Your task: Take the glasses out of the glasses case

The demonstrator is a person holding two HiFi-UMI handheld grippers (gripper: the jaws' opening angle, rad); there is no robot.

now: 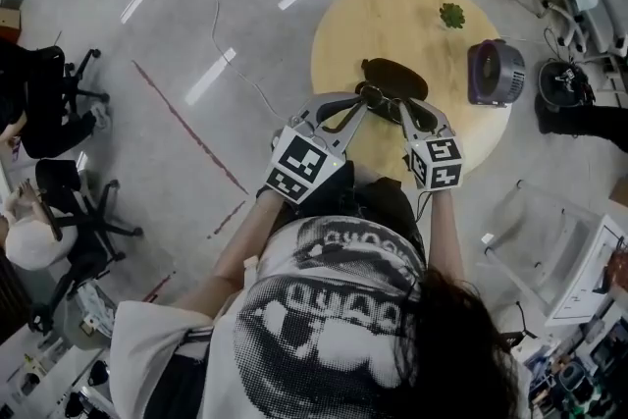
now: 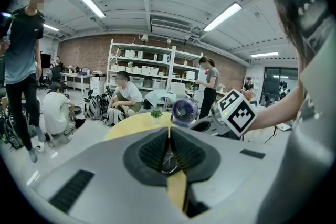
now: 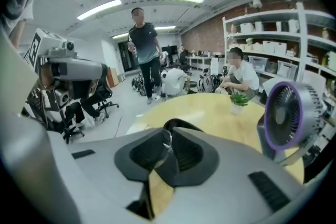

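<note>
Left gripper (image 1: 364,100): jaws nearly together, pinched on a thin part of the glasses (image 1: 381,97); in the left gripper view a sliver of lens and frame (image 2: 168,161) shows between the dark pads (image 2: 152,152).
Right gripper (image 1: 401,106): jaws closed the same way on the other side of the glasses; in the right gripper view a thin metal frame piece (image 3: 166,142) sits in the narrow gap.
Glasses: held between the two gripper tips, centre of the head view, just below the glasses case. Whether they touch it cannot be told.
Glasses case (image 1: 394,74): dark oval lying on the round wooden table (image 1: 392,10), just beyond the jaw tips; its rim (image 3: 181,124) rises behind the right jaws.
Fan (image 1: 494,72): purple-rimmed, at the table's right edge, well apart from the case.
Plant (image 1: 451,15): small green pot, upper right of the tabletop.
Background: people standing and sitting by white shelves along a brick wall.
</note>
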